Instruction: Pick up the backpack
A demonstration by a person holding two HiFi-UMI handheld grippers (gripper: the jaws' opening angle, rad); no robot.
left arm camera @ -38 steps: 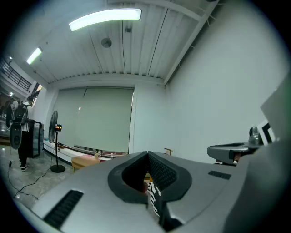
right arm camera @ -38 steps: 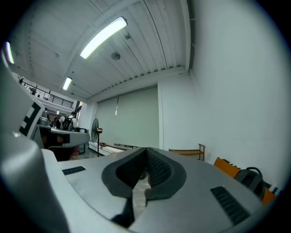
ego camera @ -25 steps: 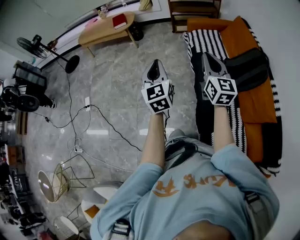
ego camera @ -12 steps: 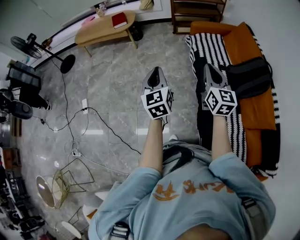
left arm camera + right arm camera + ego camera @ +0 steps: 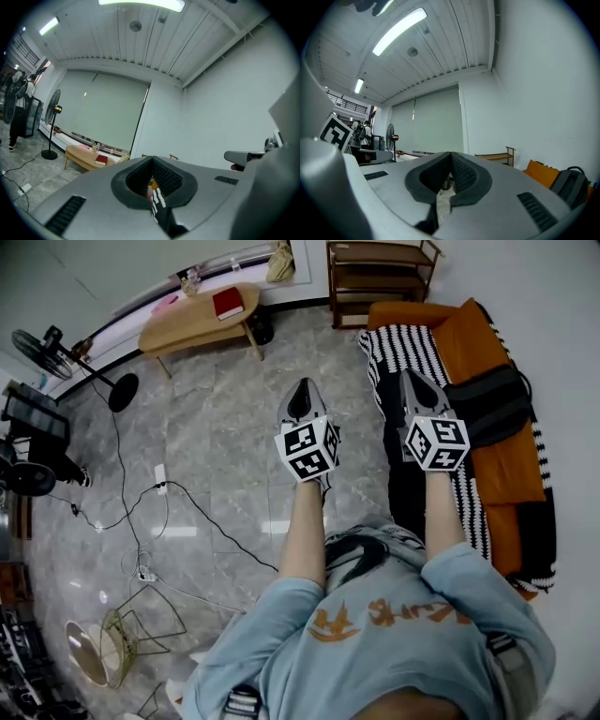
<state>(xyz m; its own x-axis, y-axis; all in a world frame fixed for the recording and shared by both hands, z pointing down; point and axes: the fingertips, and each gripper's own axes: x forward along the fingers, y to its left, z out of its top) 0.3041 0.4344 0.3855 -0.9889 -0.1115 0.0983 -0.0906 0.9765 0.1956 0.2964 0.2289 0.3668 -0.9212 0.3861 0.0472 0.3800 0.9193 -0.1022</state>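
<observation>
The person holds both tools out level over the grey tiled floor (image 5: 225, 446). The left hand-held gripper (image 5: 304, 395) is clenched: its own view shows the two ribbed jaws pressed together at the tips with nothing between them. The right hand-held gripper (image 5: 412, 385) is clenched and empty in the same way, and it hangs above the edge of a black-and-white striped blanket (image 5: 403, 334). The backpack (image 5: 494, 401), dark grey, lies on the orange sofa (image 5: 504, 470), just to the right of the right hand-held gripper and apart from it. In the right gripper view it shows at the far right edge with its top handle up. Farther off stand a wooden shelf unit (image 5: 380, 268), a low wooden worktop (image 5: 187, 324) bearing a red book (image 5: 228, 304), and a standing fan (image 5: 37, 341).
</observation>
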